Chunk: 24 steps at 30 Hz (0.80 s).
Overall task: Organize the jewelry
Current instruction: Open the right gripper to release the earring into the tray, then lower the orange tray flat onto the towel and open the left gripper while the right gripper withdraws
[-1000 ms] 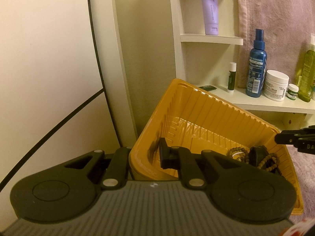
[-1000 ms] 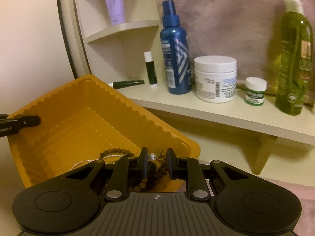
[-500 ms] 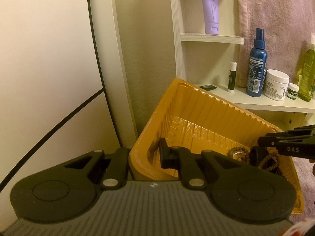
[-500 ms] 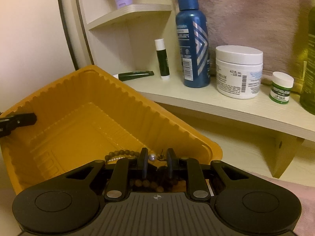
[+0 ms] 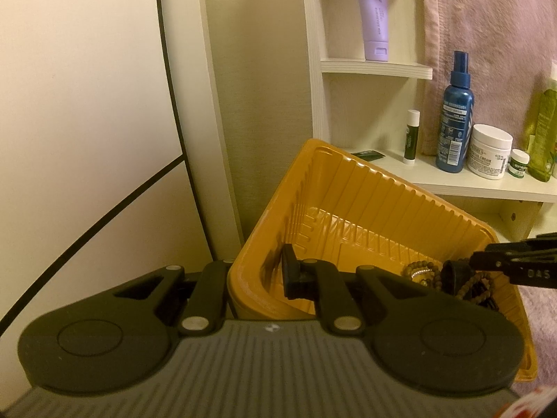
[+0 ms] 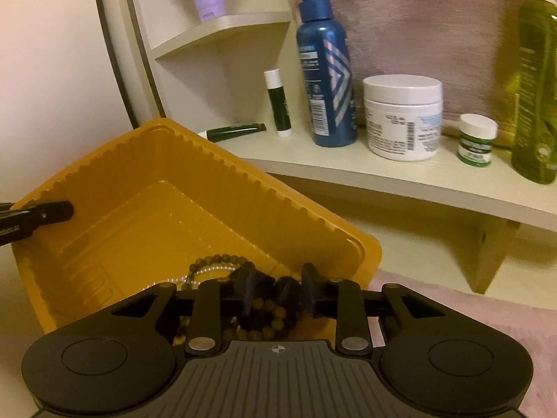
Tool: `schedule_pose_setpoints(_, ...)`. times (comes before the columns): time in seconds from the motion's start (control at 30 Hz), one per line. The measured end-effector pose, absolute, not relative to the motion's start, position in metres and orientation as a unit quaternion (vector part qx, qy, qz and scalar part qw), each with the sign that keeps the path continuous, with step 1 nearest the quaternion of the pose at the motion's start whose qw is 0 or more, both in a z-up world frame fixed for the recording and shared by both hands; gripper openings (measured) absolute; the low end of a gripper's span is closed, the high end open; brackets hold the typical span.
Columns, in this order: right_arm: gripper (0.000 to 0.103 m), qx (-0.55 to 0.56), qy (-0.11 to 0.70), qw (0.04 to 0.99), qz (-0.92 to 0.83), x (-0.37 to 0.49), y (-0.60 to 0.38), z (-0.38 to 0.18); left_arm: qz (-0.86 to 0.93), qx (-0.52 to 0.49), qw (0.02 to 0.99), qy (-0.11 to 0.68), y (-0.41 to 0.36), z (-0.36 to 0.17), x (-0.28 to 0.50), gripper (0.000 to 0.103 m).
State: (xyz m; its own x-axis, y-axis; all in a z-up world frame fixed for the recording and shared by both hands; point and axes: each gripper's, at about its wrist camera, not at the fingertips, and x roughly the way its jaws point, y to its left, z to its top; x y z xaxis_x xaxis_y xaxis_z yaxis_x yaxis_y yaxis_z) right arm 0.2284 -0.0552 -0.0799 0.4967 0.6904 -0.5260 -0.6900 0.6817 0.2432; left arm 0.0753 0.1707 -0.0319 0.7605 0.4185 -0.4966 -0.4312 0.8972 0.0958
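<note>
An orange plastic tray (image 5: pixel 383 202) stands tilted below the shelf. My left gripper (image 5: pixel 257 278) is shut on its near wall, one finger inside (image 5: pixel 289 275) and the other outside. In the right wrist view the same gripper (image 6: pixel 52 214) sits on the left rim of the tray (image 6: pixel 209 160). Brown bead bracelets (image 6: pixel 216 261) and a pearl strand (image 6: pixel 205 273) lie in the tray's near corner, with a dark round piece (image 5: pixel 452 275) beside the beads (image 5: pixel 417 266). My right gripper (image 6: pixel 278 285) hangs over this pile with its jaws opening; nothing is pinched between them. From the left wrist camera, that gripper (image 5: pixel 487 264) enters at the right edge.
A pale shelf (image 6: pixel 400 177) behind the tray carries a blue spray bottle (image 6: pixel 327 80), a white jar (image 6: pixel 403 118), a small green-labelled jar (image 6: pixel 477 139), a green bottle (image 6: pixel 536 87) and a lip balm (image 6: pixel 278 102). A purple tube (image 5: pixel 374 14) stands higher up. Pink cloth (image 6: pixel 435 17) hangs behind.
My right gripper has moved forward over the tray and its jaws have widened; the small pearl stud seen between them earlier is gone from view. The left gripper has kept still.
</note>
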Motion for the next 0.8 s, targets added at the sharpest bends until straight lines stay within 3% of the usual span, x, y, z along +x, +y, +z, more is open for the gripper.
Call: schedule_pose_setpoints(0.8,0.042,0.048,0.321,0.887,0.329,0.203,-0.129,-0.076,0.235,-0.049,0.931,0.274,0.192,-0.056,0.079,0.015)
